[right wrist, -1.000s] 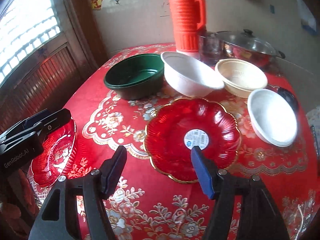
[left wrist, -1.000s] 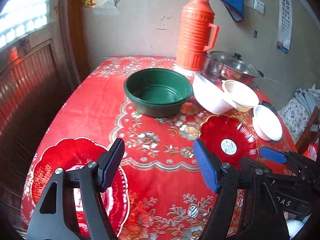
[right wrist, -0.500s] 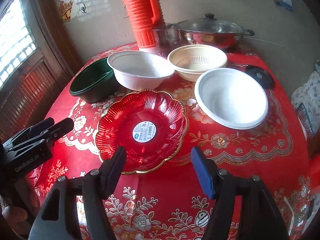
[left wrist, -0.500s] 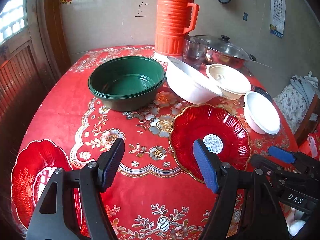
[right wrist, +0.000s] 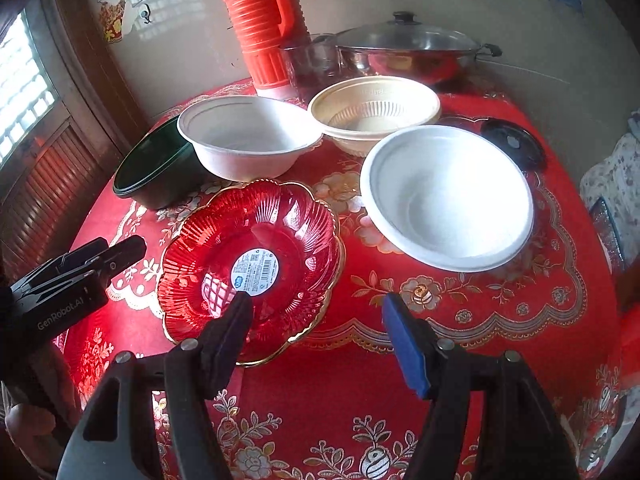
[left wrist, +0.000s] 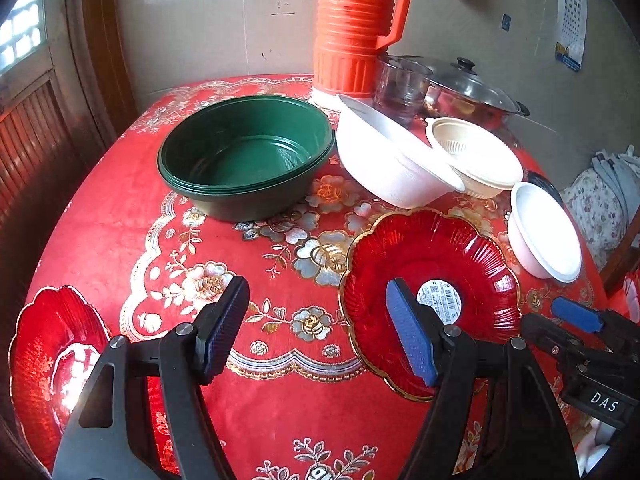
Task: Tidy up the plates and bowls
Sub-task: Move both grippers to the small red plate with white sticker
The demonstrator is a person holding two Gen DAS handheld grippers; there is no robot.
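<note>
A red scalloped plate [left wrist: 472,264] [right wrist: 280,224] with a white sticker lies near the table's front. A second red plate [left wrist: 52,348] lies at the front left edge. Behind stand a green bowl [left wrist: 244,156] [right wrist: 156,176], a large white bowl [left wrist: 384,160] [right wrist: 244,136], a cream bowl [left wrist: 476,156] [right wrist: 372,112] and another white bowl [left wrist: 544,232] [right wrist: 444,196]. My left gripper [left wrist: 316,328] is open and empty above the cloth, left of the stickered plate. My right gripper [right wrist: 320,328] is open and empty, its left finger over that plate's near rim.
An orange thermos [left wrist: 352,28] [right wrist: 264,20], a glass [left wrist: 402,88] and a lidded steel pot [left wrist: 468,88] [right wrist: 404,52] stand at the back by the wall. A black lid [right wrist: 512,142] lies at the right. The red floral tablecloth [left wrist: 120,208] covers the table.
Both grippers have swung to the right and moved forward. The stickered red plate now sits closer under both; the left red plate has slid toward the left edge of view.
</note>
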